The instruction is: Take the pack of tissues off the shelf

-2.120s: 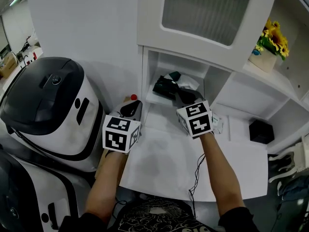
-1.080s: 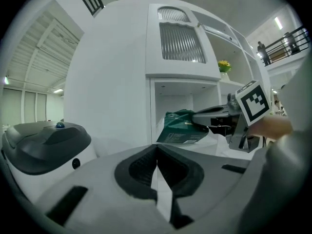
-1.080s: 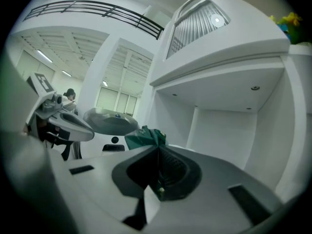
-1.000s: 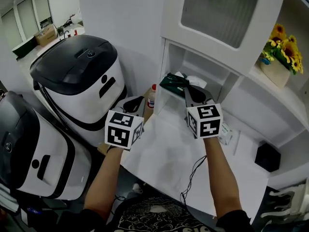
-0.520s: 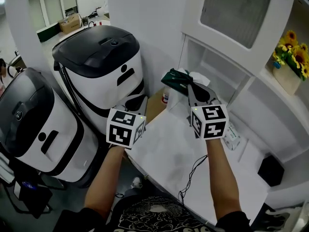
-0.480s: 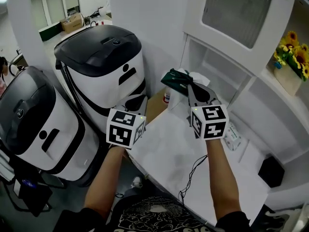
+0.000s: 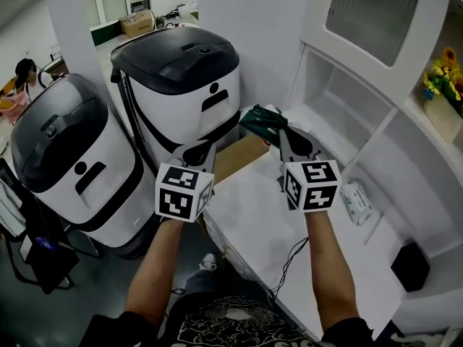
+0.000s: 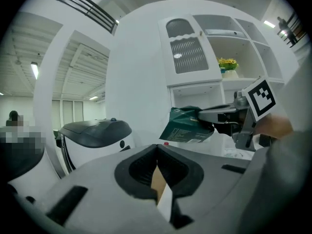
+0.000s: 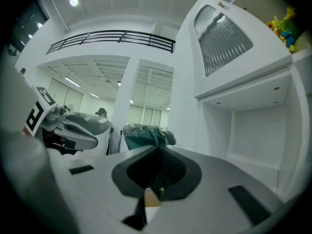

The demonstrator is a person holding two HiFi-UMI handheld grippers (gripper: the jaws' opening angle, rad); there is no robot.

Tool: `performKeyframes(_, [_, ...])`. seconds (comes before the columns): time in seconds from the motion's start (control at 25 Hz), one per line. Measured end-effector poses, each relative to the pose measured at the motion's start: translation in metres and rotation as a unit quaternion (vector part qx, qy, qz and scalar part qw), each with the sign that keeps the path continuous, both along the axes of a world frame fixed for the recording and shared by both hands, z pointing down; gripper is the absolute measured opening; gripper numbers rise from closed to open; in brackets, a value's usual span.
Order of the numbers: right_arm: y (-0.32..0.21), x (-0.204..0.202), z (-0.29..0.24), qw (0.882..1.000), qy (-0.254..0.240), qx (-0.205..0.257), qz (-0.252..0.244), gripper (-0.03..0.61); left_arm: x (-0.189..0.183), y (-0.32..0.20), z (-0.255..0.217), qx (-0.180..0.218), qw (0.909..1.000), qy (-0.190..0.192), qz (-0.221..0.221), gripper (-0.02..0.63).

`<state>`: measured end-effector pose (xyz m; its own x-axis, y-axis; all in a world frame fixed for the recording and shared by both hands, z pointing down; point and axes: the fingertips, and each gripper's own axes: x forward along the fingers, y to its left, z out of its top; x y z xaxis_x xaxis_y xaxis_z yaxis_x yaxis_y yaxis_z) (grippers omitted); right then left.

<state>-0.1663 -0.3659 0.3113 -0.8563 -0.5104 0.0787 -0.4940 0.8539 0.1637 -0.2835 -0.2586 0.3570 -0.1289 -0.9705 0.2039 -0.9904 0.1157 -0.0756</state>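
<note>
The dark green pack of tissues (image 7: pixel 259 118) hangs in the air over the left edge of the white desk, clear of the shelf compartment (image 7: pixel 340 96). My right gripper (image 7: pixel 278 130) is shut on its near end. In the right gripper view the pack (image 9: pixel 144 134) sticks out beyond the closed jaws. The left gripper view shows the pack (image 8: pixel 187 126) held out by the right gripper (image 8: pixel 217 117). My left gripper (image 7: pixel 197 152) is shut with nothing in it, lower and to the left, beside the desk edge.
Two white machines with black lids (image 7: pixel 181 71) (image 7: pixel 65 157) stand at the left, with a cardboard box (image 7: pixel 235 157) between them and the desk (image 7: pixel 268 223). A white wipes pack (image 7: pixel 356 201) and a black box (image 7: pixel 410 266) lie on the desk. Yellow flowers (image 7: pixel 445 74) sit on the upper right shelf.
The right gripper has drawn the green pack out of the shelf compartment and to the left, over the desk edge. The head view has swung left. The left gripper stays shut and empty.
</note>
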Motion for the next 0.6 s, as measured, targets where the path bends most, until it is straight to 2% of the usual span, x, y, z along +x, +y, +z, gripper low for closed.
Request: performKeyframes(0.6, [0.073,-0.007,0.026,0.999,-0.004,-0.02,-0.05,0.006,-0.002,0.09,0.017,-0.005,0.9978,-0.008,-0.065,0.006])
